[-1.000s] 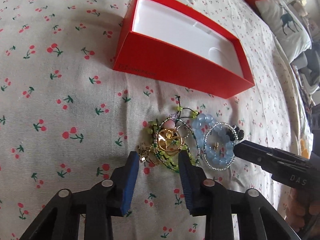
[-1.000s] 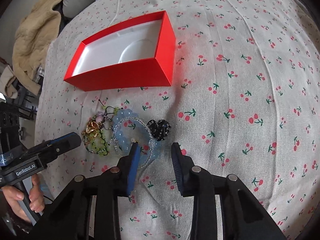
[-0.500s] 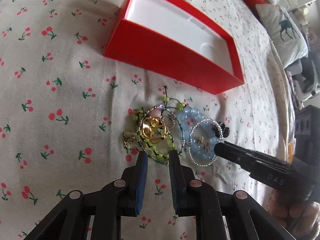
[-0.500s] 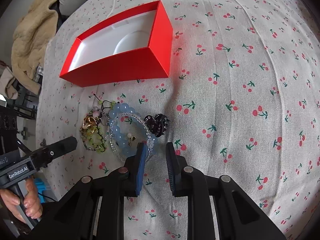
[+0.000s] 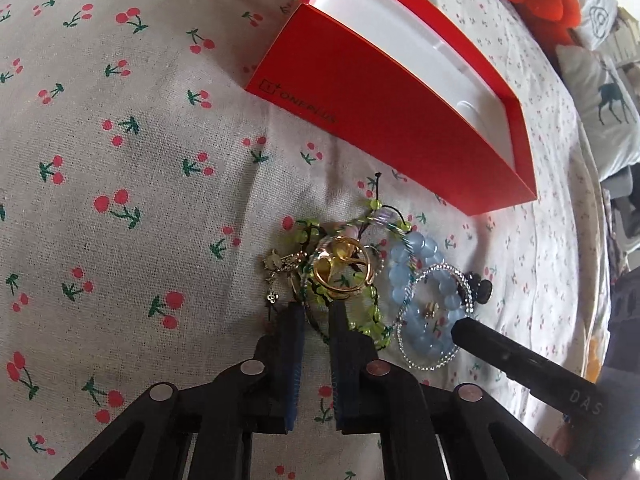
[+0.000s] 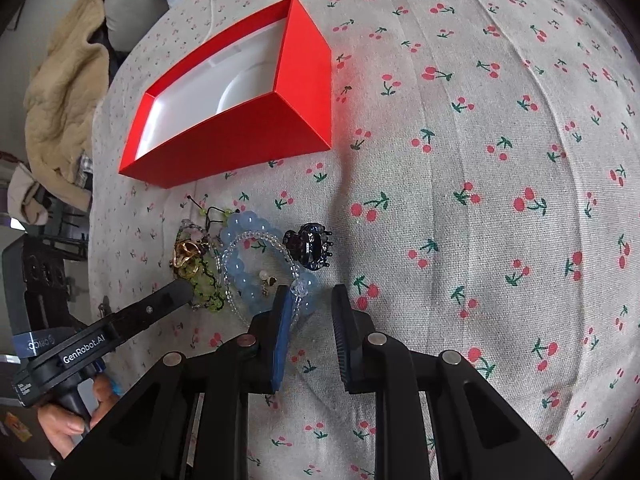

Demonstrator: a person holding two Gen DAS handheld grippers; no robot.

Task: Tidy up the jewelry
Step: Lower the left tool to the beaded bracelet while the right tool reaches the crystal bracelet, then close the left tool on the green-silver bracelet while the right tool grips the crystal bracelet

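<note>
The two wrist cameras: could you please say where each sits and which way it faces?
Left wrist: on the left gripper, looking steeply down at tangled green beaded jewelry beside the open red cardboard box.
Right wrist: on the right gripper, facing down at the pale-blue bead bracelet; a hand shows.
Shared: box, jewelry, cherry-print cloth.

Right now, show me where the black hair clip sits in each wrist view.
Left wrist view: the hair clip lies right of centre, partly behind the clear bead bracelet.
Right wrist view: it lies at centre, right of that bracelet.
Shared landmark: the red box, beyond the jewelry.
</note>
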